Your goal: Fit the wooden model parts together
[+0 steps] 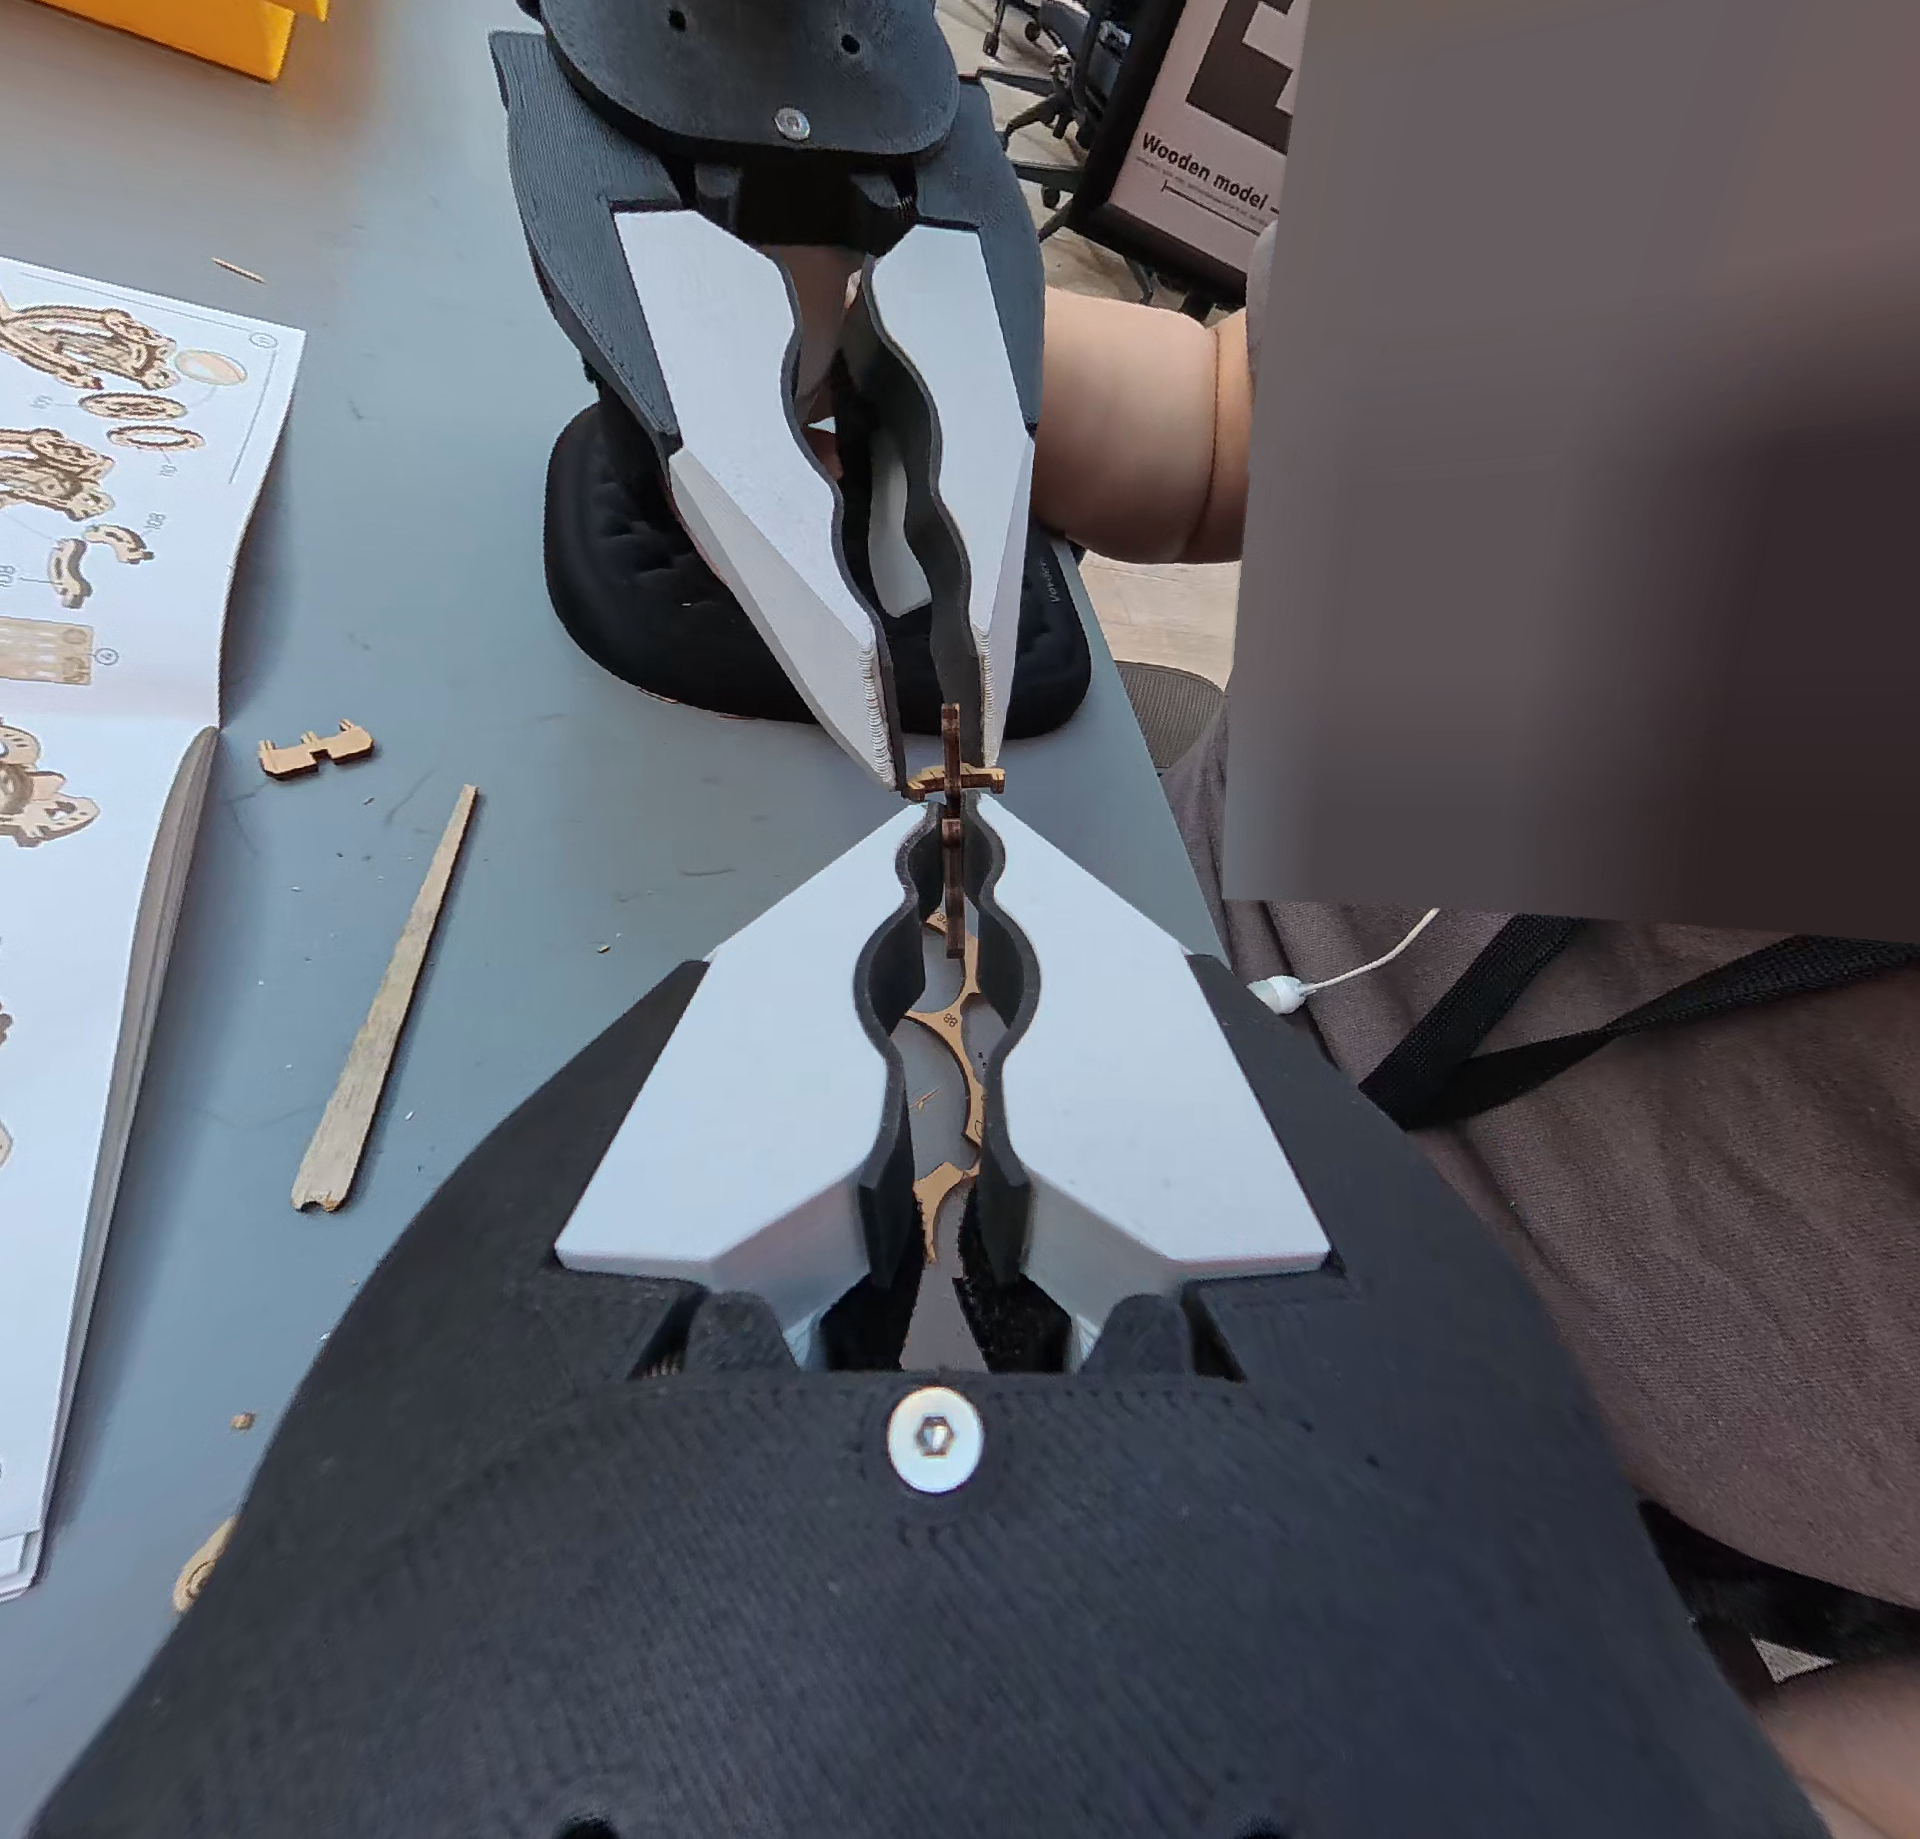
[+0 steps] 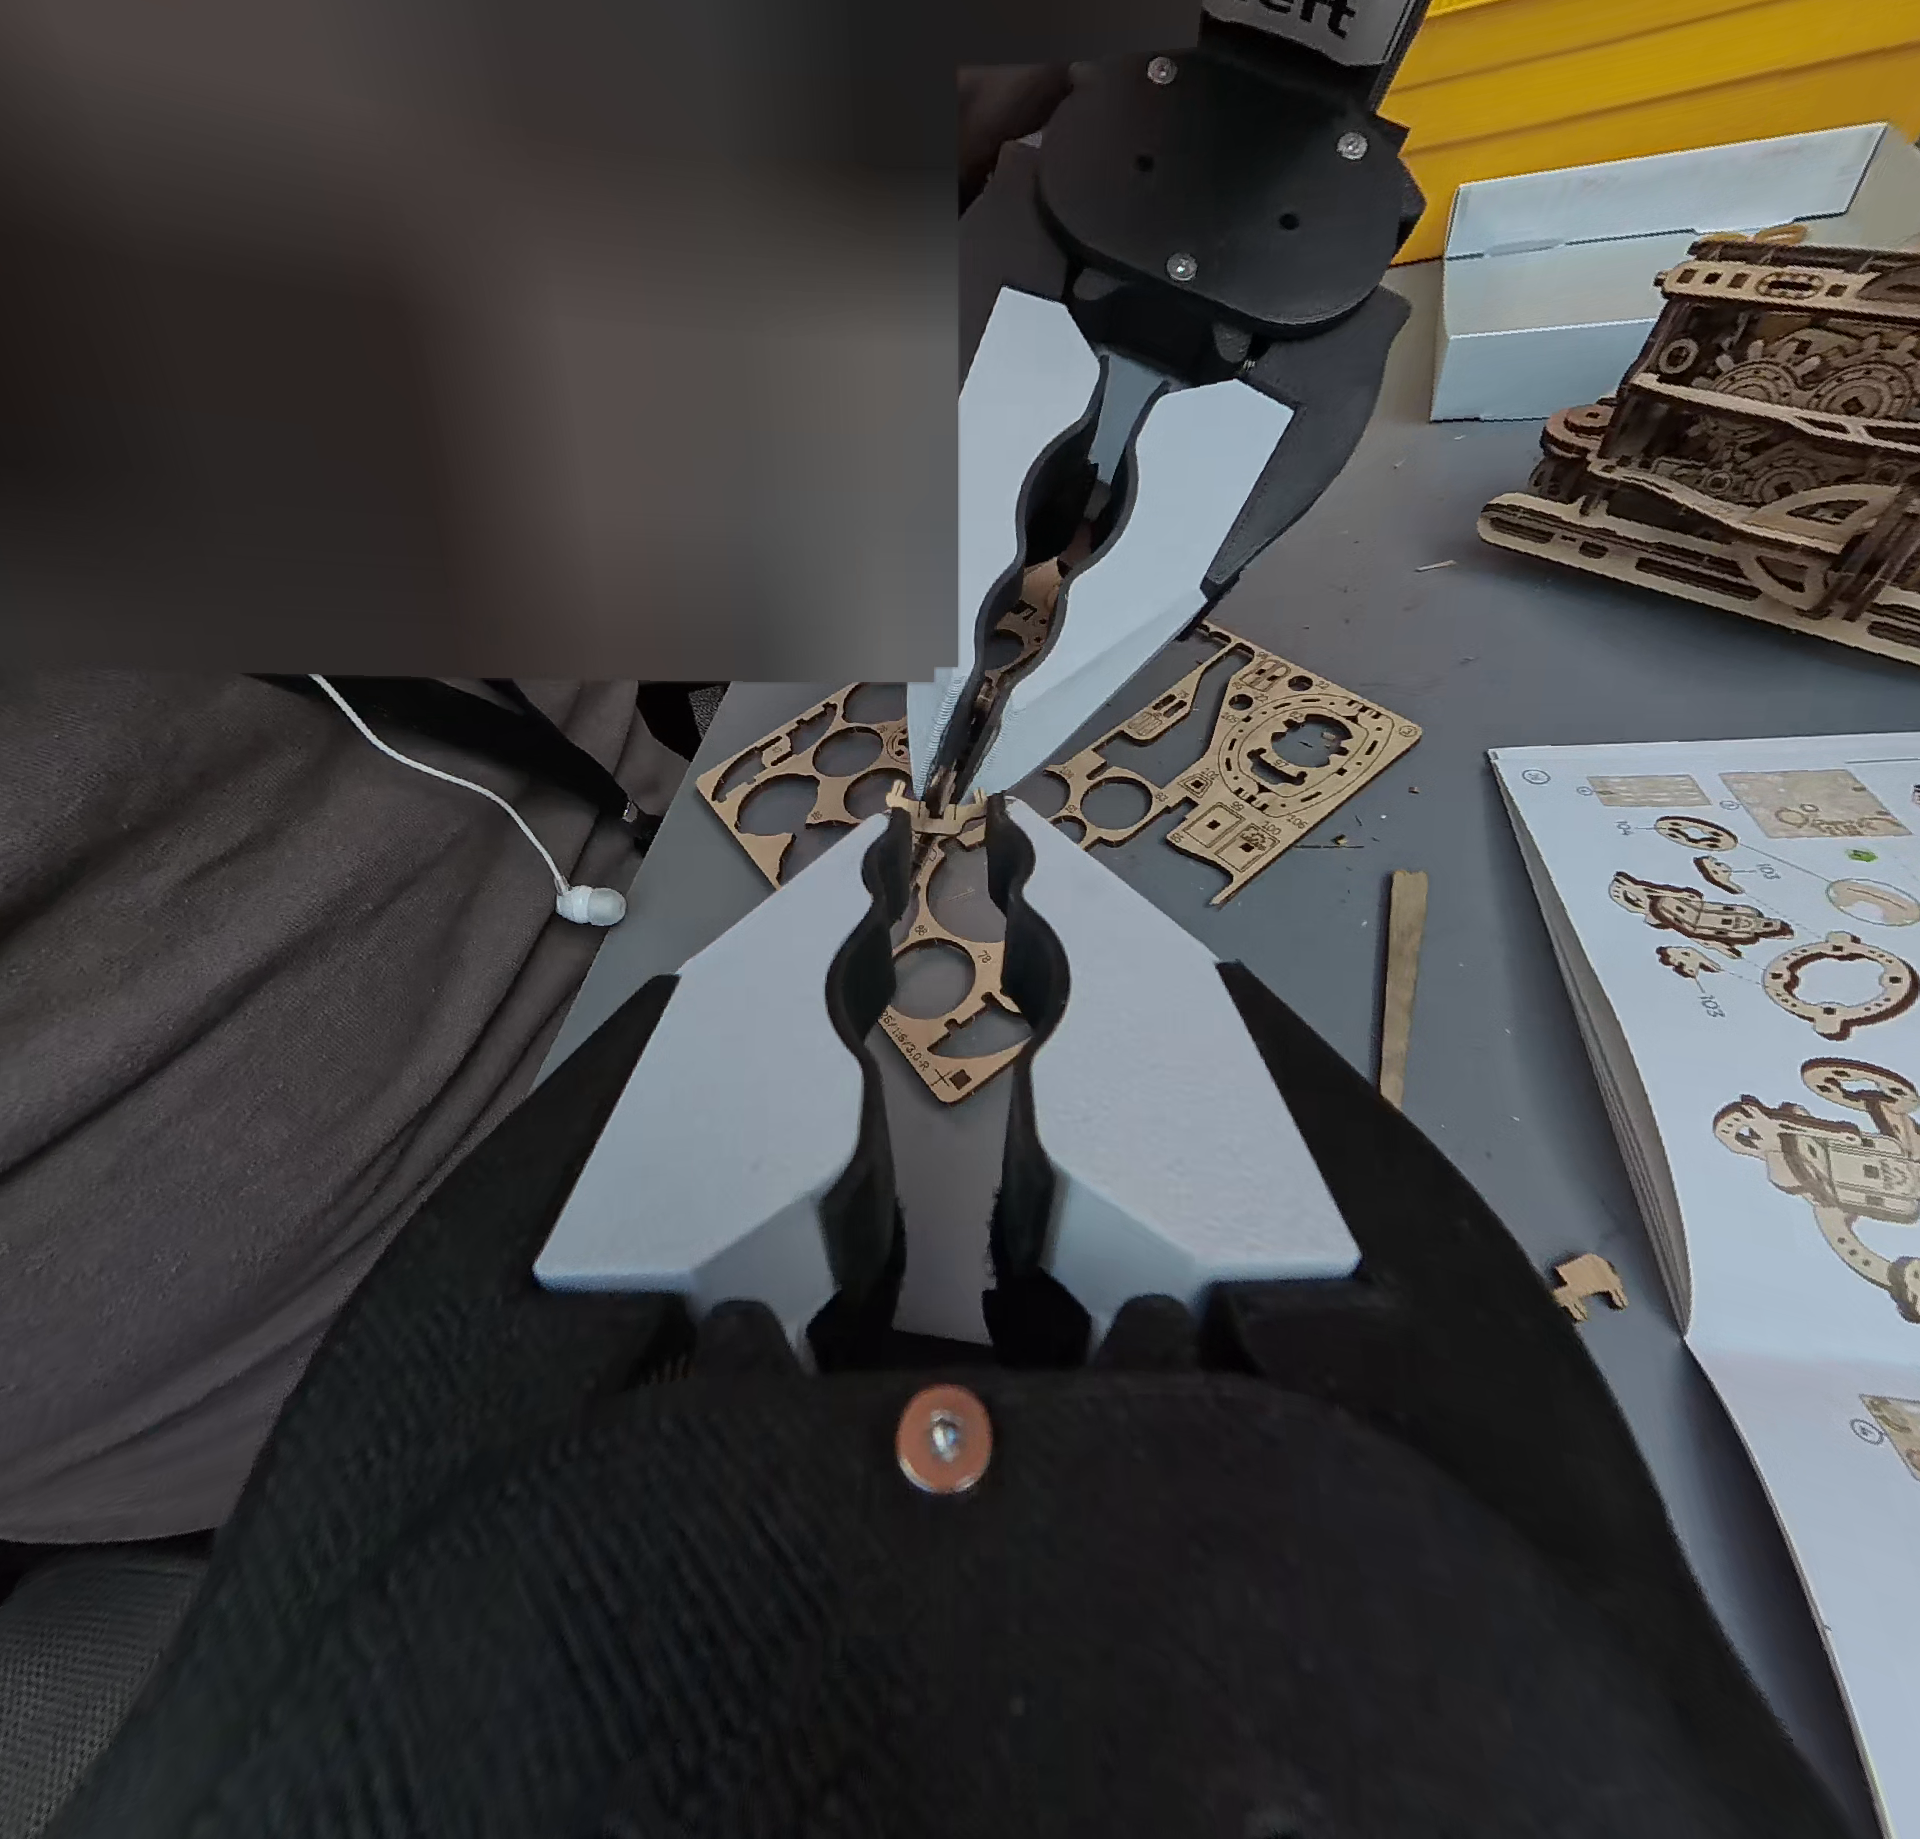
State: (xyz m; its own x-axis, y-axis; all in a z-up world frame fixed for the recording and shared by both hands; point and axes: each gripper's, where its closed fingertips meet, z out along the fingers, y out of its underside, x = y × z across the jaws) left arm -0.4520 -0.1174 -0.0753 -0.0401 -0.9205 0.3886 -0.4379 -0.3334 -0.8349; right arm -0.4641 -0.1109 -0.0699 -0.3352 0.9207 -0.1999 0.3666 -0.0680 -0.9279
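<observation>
over the grey table [image 1: 436, 501], left gripper [image 1: 951, 818] and right gripper [image 2: 940, 821] each seemingly clamped on crossed wooden parts [image 1: 954, 783]

Soft, even light fills both views, with no glare. Shadows on the grey table [image 1: 436, 542] are faint and diffuse. Wide-angle lenses bend straight lines near the edges. The centre is sharp. A smooth blurred patch covers part of each view.

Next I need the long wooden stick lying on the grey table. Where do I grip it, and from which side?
Grip the wooden stick near its middle, coming straight down from above with the tongs across its narrow width. It lies flat and clear of the manual, tapering toward its far end, so the wider near half probably holds better.
</observation>
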